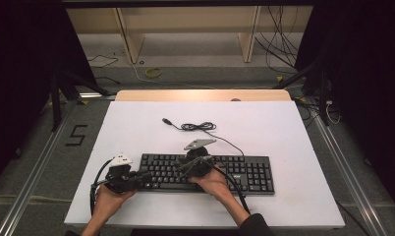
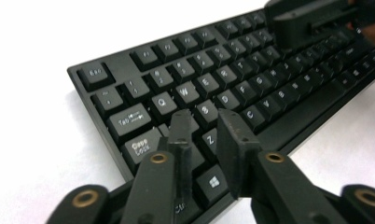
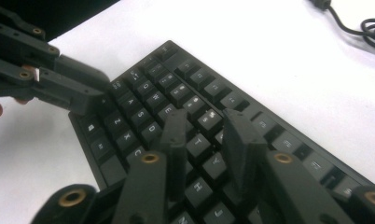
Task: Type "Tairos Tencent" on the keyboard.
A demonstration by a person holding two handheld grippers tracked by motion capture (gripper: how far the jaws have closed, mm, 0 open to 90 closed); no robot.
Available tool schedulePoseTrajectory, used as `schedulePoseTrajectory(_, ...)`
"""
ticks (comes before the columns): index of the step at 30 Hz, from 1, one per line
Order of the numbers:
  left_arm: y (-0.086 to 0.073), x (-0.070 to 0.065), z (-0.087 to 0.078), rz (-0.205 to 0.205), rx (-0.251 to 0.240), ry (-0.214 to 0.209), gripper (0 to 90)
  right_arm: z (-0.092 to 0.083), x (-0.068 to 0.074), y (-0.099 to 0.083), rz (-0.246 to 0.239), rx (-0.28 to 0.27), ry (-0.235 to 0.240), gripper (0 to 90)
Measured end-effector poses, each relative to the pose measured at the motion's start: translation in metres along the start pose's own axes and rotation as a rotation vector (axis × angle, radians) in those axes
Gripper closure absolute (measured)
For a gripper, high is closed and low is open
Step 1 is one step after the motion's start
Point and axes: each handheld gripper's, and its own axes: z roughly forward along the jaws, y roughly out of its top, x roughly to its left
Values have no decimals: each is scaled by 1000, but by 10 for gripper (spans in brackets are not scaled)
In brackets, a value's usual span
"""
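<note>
Flat black plastic keyboard (image 1: 208, 172), square matte keycaps

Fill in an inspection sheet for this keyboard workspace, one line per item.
Surface: white board on a wooden table, bare around the work.
Job's things: black keyboard, flat, near the front edge.
Clutter: nothing seen.
Grippers: left gripper over the keyboard's left end, right gripper over its middle; both sets of jaws slightly apart, holding nothing.
Cables: keyboard cable, partly coiled behind it, plug loose.
Surroundings: floor wires, wooden shelving behind.
</note>
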Motion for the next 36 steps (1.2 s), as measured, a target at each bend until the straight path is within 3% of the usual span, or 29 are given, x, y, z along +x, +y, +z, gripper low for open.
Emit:
schedulePoseTrajectory(4, 1, 1, 0, -6, -29, -14, 644, -6, -2, -4, 4, -2, 10, 613)
schedulePoseTrajectory(11, 6, 5, 4, -57, -58, -25, 471, -20, -2, -12, 10, -18, 19, 489)
schedulePoseTrajectory(19, 12, 6, 9, -67, -65, -42, 368, -34, -2, -19, 20, -49, 22, 416)
schedulePoseTrajectory(25, 20, 5, 15, -58, -54, -45, 425, -40, -1, -24, 13, -49, 28, 396)
schedulePoseTrajectory(33, 28, 4, 24, -46, -22, -55, 633, -45, -3, -31, 1, -32, 25, 371)
schedulePoseTrajectory(36, 31, 1, 30, -19, 10, -55, 713, -47, -3, -34, 2, -30, 21, 369)
